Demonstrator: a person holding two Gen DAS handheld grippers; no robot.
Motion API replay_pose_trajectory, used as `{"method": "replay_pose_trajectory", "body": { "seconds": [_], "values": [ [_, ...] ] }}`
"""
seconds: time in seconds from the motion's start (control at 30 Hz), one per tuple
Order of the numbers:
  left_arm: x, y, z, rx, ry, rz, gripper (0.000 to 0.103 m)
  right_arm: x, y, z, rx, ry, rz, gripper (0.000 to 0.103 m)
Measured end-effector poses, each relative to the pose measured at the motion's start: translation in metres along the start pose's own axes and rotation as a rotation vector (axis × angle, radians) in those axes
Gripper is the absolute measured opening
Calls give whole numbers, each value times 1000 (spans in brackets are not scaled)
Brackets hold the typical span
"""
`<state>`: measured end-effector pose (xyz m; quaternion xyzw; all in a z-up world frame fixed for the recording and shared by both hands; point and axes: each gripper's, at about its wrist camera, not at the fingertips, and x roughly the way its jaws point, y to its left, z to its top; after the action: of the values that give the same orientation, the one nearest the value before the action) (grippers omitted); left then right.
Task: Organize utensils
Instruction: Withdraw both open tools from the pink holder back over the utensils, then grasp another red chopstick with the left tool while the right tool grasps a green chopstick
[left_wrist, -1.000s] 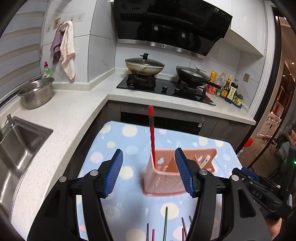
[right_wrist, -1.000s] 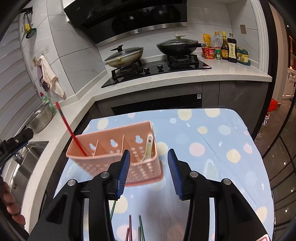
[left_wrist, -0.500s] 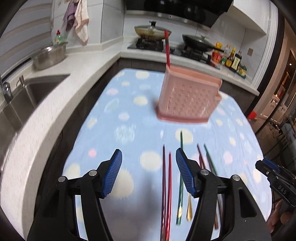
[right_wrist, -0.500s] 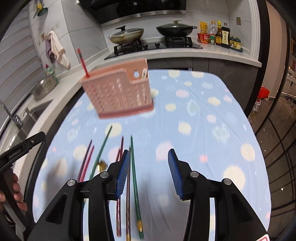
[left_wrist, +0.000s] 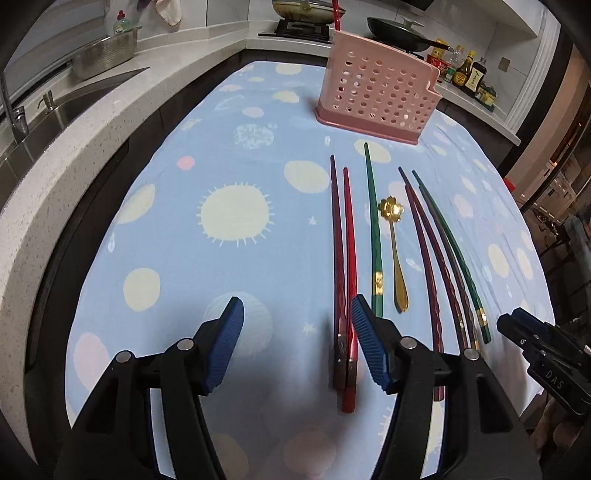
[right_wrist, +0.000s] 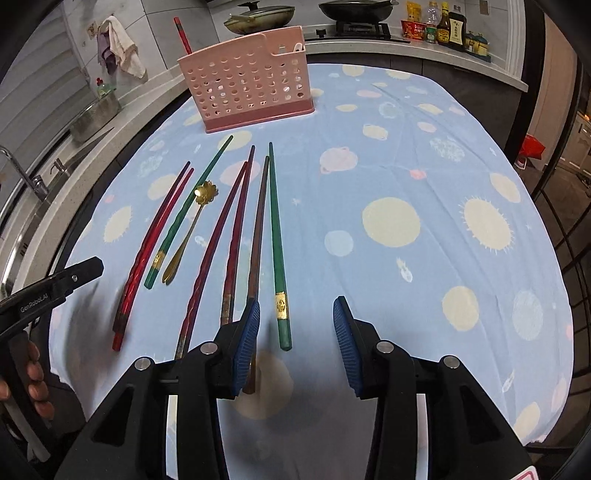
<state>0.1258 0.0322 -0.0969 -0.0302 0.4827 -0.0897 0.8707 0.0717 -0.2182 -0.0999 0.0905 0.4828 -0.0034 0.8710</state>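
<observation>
A pink perforated utensil holder (left_wrist: 376, 99) (right_wrist: 251, 88) stands at the far side of the blue dotted tablecloth, with one red chopstick (right_wrist: 183, 35) and a white spoon (right_wrist: 297, 47) in it. Several red, maroon and green chopsticks lie in a row on the cloth, with a gold spoon (left_wrist: 395, 243) (right_wrist: 188, 229) among them. My left gripper (left_wrist: 297, 347) is open and empty, low over the cloth, its right finger beside the near ends of a red chopstick pair (left_wrist: 345, 280). My right gripper (right_wrist: 295, 345) is open and empty above the near end of a green chopstick (right_wrist: 277, 251).
A counter with a sink (left_wrist: 55, 107) and a steel colander (left_wrist: 105, 57) runs along the left. A stove with two lidded pans (right_wrist: 258, 16) and sauce bottles (right_wrist: 443, 27) stand behind the table. The tablecloth (right_wrist: 424, 221) is bare to the right of the chopsticks.
Both grippers have drawn back from the pink holder and dropped low toward the near ends of the chopsticks. Both stayed open and empty.
</observation>
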Motion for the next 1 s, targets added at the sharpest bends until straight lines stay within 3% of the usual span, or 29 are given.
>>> {"method": "replay_pose_trajectory", "body": {
  "seconds": [0.43,1.0],
  "values": [
    [12,-11,-17,54,38,5,54,12,0,-5,-6,26,5,25],
    [19,-11,-19,86,47,44,53,18,0,-3,5,46,16,25]
  ]
}}
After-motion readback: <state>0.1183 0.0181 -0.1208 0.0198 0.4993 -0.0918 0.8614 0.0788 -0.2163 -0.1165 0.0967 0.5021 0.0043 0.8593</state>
